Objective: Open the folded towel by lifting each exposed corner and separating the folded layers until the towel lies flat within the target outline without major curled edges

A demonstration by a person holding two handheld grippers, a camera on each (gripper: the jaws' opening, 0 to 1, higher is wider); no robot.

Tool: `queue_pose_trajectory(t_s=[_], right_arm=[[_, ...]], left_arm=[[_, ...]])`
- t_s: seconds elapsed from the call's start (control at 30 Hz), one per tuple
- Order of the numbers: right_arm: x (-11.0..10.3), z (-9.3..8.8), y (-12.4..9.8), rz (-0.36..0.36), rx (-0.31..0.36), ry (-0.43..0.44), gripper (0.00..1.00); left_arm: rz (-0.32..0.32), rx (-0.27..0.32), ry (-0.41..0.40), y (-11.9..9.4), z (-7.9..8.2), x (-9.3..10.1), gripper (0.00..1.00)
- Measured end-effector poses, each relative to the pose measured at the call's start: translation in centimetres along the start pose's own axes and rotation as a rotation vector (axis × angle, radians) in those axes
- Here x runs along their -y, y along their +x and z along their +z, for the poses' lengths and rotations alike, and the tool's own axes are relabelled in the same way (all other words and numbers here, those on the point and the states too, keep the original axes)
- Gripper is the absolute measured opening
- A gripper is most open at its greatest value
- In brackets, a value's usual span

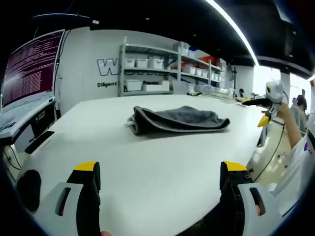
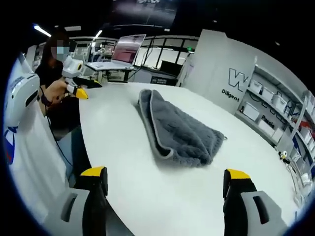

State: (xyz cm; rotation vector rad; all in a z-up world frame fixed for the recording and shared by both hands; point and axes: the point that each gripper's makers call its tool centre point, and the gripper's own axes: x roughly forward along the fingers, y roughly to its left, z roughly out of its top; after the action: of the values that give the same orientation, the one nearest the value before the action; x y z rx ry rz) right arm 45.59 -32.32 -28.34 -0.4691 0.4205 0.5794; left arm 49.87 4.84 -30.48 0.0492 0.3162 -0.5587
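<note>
Two grippers were in your hands, and both had their jaws spread wide with nothing between them. In the left gripper view, your left gripper (image 1: 160, 177) rose from the bottom of the frame, its yellow-tipped fingers (image 1: 87, 168) well apart over bare white table (image 1: 147, 157). The grey towel (image 1: 178, 119) lay folded at the centre of that frame, well beyond the jaws and touching neither. Its thicker rolled edge faced the left of the frame. At the right edge of the same view, the other gripper (image 1: 266, 118) hung in the air beside the table rim, well apart from the towel.

In the right gripper view, your right gripper (image 2: 165, 179) also stood open at the bottom of the frame, over the table (image 2: 118, 147). The towel (image 2: 174, 130) ran from upper centre down towards the middle, folded double, with a pale hem along its left side. I could not tell how many layers it had. At the upper left, a person (image 2: 51, 83) sat by the table edge, and your left gripper (image 2: 80, 93) showed just in front of them.

Shelves (image 1: 147, 69) with white bins stood behind the table in the left gripper view, and a monitor (image 1: 29, 69) filled its upper left.
</note>
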Motion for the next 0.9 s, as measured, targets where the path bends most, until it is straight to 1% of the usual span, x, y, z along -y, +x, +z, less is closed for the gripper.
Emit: queue_pose_trajectory(t_s=[0.1,0.17,0.2,0.3,0.4,0.53,0.6,0.67,0.73,0.8,0.9], right_arm=[[0.1,-0.5,0.2,-0.008,-0.029,-0.046,0.99],[0.2,-0.5,0.4,-0.019,-0.031,-0.065,0.99],[0.4,-0.4,0.6,-0.028,-0.03,-0.099,0.99],[0.9,-0.4,1.1,-0.055,-0.042,-0.163,0.99],[1.2,-0.8,1.8,-0.055,-0.064,-0.195,0.99],[1.3,-1.4,3.0,-0.04,-0.112,-0.302,0.97],[1.2,-1.6,3.6,-0.036,-0.122,-0.328,0.97],[1.3,-1.3,4.2,-0.032,-0.115,-0.365,0.95],[0.9,-1.3,4.7,0.004,-0.107,-0.372,0.89],[0.5,-1.2,5.3,0.04,-0.098,-0.37,0.87],[0.4,-1.2,6.3,0.058,-0.1,-0.382,0.84]], left_arm=[[-0.001,0.002,0.0,0.0,0.0,0.0,0.99],[0.0,0.003,-0.001,-0.1,0.0,0.0,0.99],[-0.001,0.003,-0.001,-0.1,0.0,0.0,0.99],[-0.001,0.004,-0.001,0.0,0.1,0.0,0.99],[-0.004,0.005,-0.001,0.0,0.1,0.1,0.99],[-0.004,0.004,-0.003,0.0,0.0,0.1,0.99],[-0.003,0.004,-0.005,-0.1,-0.1,0.1,0.99],[-0.001,0.006,-0.006,-0.1,0.0,0.0,0.99],[-0.001,0.008,-0.008,-0.2,0.0,0.0,0.99],[0.0,0.008,-0.007,-0.2,0.0,0.0,0.99],[-0.003,0.008,-0.008,-0.2,0.0,0.1,0.99]])
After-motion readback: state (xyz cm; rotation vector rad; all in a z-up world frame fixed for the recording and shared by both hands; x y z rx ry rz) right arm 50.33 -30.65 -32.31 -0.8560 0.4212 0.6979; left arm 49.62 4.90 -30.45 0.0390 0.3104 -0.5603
